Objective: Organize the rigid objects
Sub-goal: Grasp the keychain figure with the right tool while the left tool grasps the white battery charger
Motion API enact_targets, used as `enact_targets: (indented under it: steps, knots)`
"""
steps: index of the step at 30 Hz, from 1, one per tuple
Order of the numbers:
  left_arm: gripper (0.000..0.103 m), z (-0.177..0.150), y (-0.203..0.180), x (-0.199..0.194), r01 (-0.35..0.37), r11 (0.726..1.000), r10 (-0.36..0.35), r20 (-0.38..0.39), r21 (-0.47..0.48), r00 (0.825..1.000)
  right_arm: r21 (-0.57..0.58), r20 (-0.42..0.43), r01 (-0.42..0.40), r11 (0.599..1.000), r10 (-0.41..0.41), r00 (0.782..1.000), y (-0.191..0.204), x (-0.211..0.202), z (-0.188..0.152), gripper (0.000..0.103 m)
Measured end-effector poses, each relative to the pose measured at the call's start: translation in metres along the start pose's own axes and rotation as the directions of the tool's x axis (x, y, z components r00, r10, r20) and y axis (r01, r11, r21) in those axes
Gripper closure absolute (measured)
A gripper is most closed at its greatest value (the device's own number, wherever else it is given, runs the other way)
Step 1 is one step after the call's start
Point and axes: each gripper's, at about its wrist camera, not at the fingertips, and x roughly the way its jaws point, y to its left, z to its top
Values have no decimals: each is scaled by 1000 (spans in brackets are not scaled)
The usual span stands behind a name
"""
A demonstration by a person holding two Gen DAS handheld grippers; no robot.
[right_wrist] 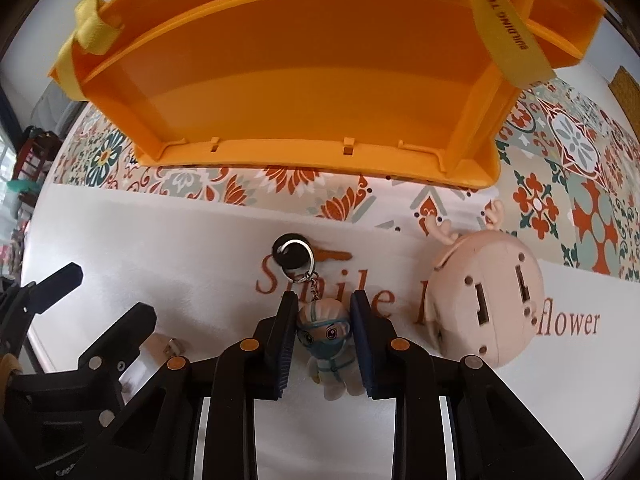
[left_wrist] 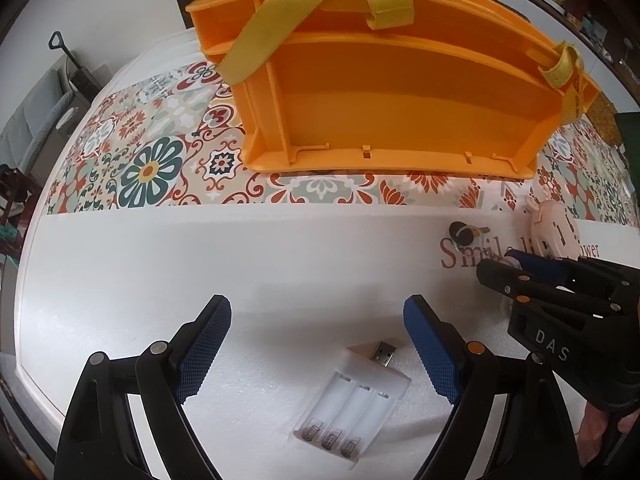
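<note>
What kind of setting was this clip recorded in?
Most likely a home living or dining room: a table covered by a tile-patterned cloth, what looks like a sofa beside it, and household odds and ends such as a doll keychain and an orange organizer tray.

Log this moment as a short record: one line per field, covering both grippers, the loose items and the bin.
left gripper: open, hovering over the battery holder
right gripper: shut on the figurine keychain
keychain ring: lying on the cloth, by a black disc
USB plug: beside the battery holder's far end
pink deer toy: on the cloth, beside the right gripper
orange bin: compartments in view empty, yellow straps draped over it
</note>
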Motion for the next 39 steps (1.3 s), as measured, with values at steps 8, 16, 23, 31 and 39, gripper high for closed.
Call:
enact_targets:
  steps: [8, 16, 23, 31, 39]
  knots:
    - [15, -9, 5, -15, 49, 998, -50, 33, 29, 998, 34, 46, 1, 999, -3, 999, 5, -26, -13, 75]
    - [15, -24, 13, -27, 95, 993, -100, 66, 73, 993, 84, 94, 1, 996, -8, 996, 0, -57, -27, 75]
    - [15, -35, 14, -29, 136, 983, -146, 76, 121, 986, 117, 115, 5, 993, -19, 993, 0, -72, -39, 75]
    - [23, -46, 6, -19, 161, 972, -174, 67, 174, 982, 143, 110, 15, 990, -31, 993, -2, -73, -51, 75]
    - [30, -56, -7, -8, 167, 960, -186, 67, 227, 980, 140, 103, 31, 990, -46, 994, -2, -70, -58, 75]
